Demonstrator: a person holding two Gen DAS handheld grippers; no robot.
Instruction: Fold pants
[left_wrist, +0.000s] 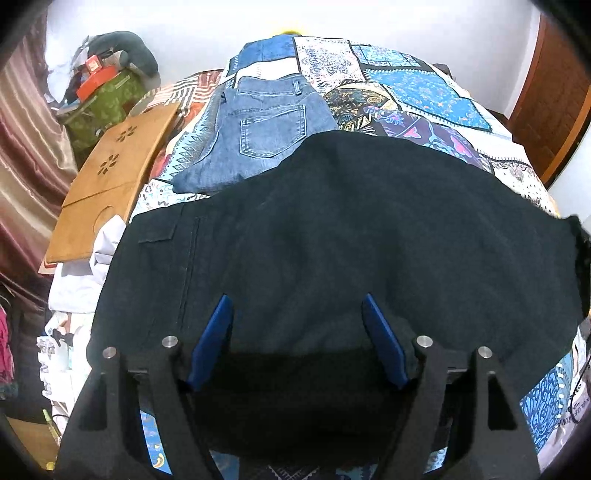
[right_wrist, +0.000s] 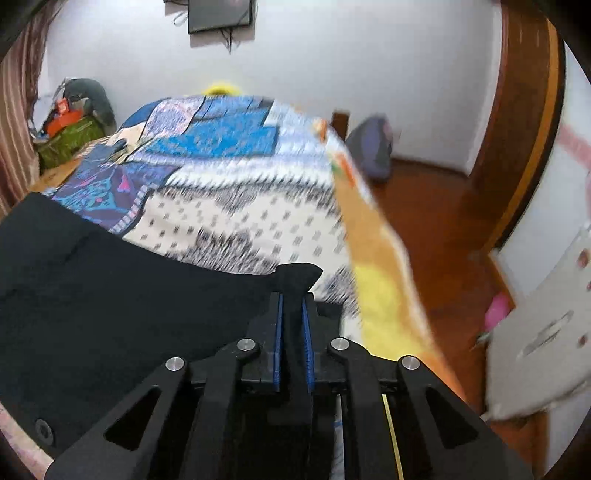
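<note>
Black pants (left_wrist: 332, 229) lie spread across the patterned bed cover, filling the near half of the left wrist view. My left gripper (left_wrist: 297, 306) is open, its blue pads (left_wrist: 218, 332) apart just above the near edge of the black cloth, with nothing between them. My right gripper (right_wrist: 293, 295) is shut on a corner of the black pants (right_wrist: 299, 277), at the cloth's right end near the bed's edge. The rest of the pants (right_wrist: 92, 288) stretches off to the left in the right wrist view.
Folded blue jeans (left_wrist: 258, 133) lie beyond the black pants on the bed cover (left_wrist: 424, 92). A wooden lap tray (left_wrist: 107, 188) rests at the bed's left side, with cluttered bags (left_wrist: 103, 88) behind. A wooden floor (right_wrist: 436, 206), a bag (right_wrist: 373, 147) and a door frame are to the right.
</note>
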